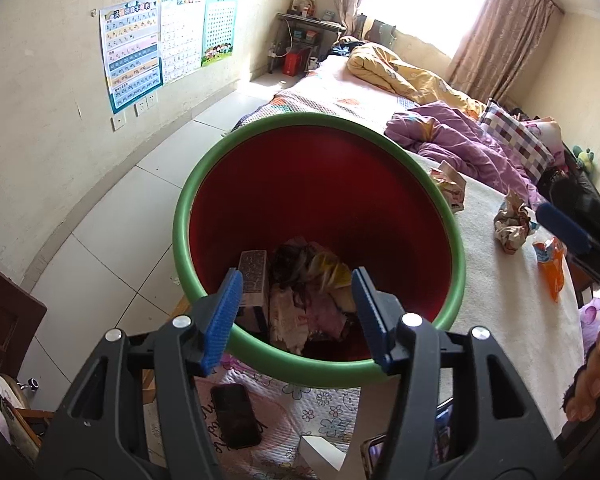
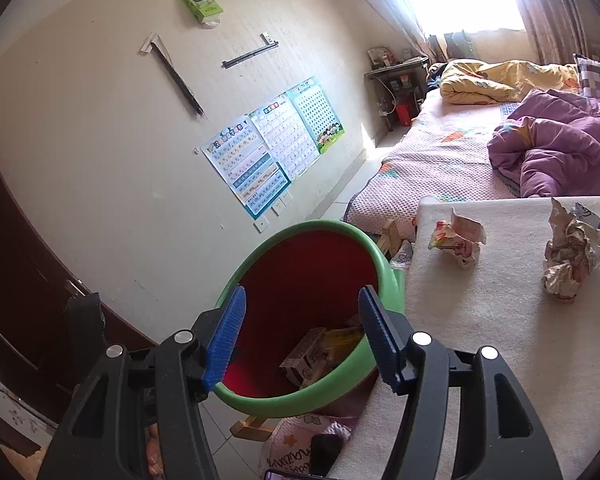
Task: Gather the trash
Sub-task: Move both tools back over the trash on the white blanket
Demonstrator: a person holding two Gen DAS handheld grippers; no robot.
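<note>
A red bin with a green rim stands beside the white-covered table. It holds a small carton and several crumpled wrappers. My left gripper hangs open above the bin's mouth with nothing between its blue pads. My right gripper is also open and empty over the bin's rim, above a carton lying inside. On the table lie a crumpled wrapper, a ball of crumpled paper and an orange packet.
A dark phone lies on a floral cloth below the bin. A bed with a purple quilt and a yellow one fills the far right. Posters hang on the left wall above a tiled floor. A dark door stands at the left.
</note>
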